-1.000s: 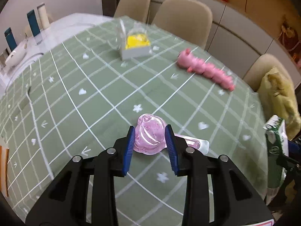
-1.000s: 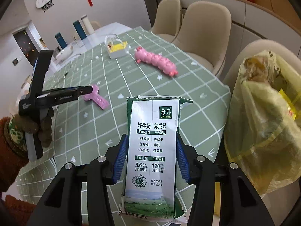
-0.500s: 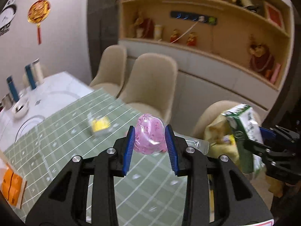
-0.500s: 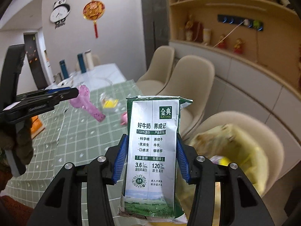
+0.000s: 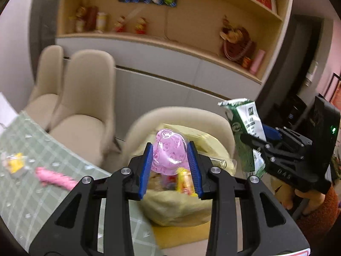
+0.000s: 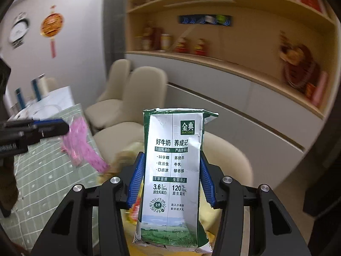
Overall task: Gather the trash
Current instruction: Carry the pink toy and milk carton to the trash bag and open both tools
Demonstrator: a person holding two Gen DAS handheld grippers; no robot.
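- On the bench [image 5: 32,192] at nine o'clock in the left wrist view, a yellow packet [image 5: 16,163] and a pink toy [image 5: 56,178] are lying, both blurred.
- The left tongs [image 5: 170,166] are gripping a pink wrapper [image 5: 169,153] between the blue pads, hanging just over the yellow trash bag [image 5: 177,204] sitting on a chair [image 5: 181,117].
- At three o'clock the right tongs [image 6: 170,181] are clamping an upright milk carton [image 6: 172,166], hovering beside the bag.
- The step in hand looks like carrying both pieces to the bag; next, each needs lowering over the bag's mouth and releasing, one at a time so neither misses.
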